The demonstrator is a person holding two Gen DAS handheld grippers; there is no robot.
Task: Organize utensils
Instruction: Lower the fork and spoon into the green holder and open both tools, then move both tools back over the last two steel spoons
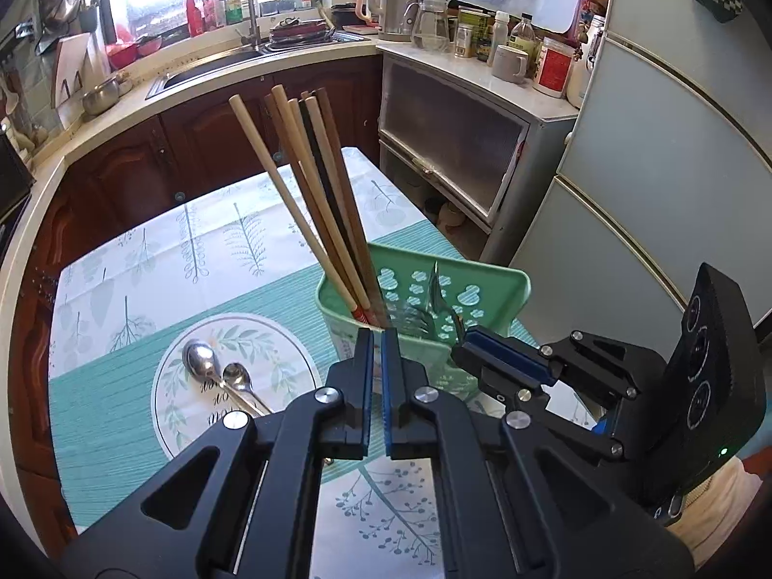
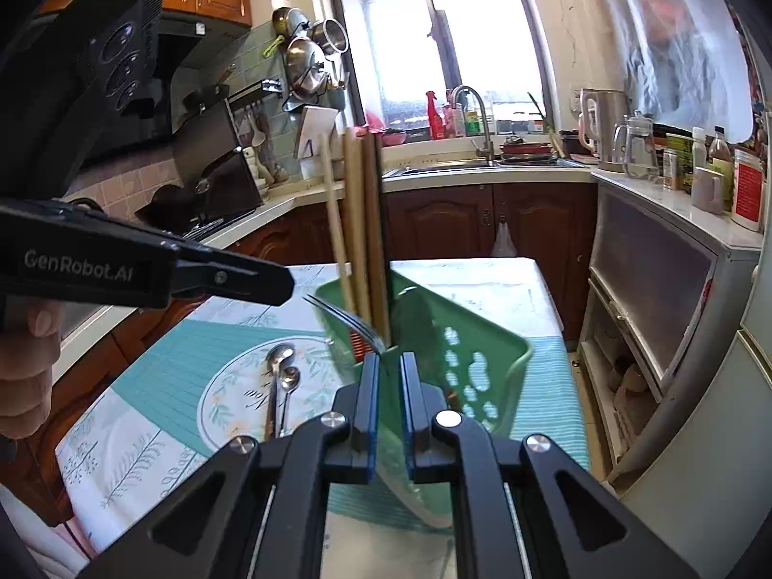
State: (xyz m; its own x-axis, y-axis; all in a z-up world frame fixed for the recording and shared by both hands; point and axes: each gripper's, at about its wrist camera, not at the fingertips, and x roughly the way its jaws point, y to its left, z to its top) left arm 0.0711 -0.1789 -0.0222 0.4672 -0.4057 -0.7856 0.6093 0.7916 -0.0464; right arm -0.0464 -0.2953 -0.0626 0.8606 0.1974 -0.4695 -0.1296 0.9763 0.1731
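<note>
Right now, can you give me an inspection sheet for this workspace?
Surface: table under leaf-print tablecloth.
Job's things: green basket holds chopsticks; two spoons lie on a plate; fork at the basket rim.
Clutter: nothing seen.
Grippers: left tool closed, apparently empty; right tool seems to grip the fork.
Cables: nothing seen.
Surroundings: sink, kettle, fridge.
</note>
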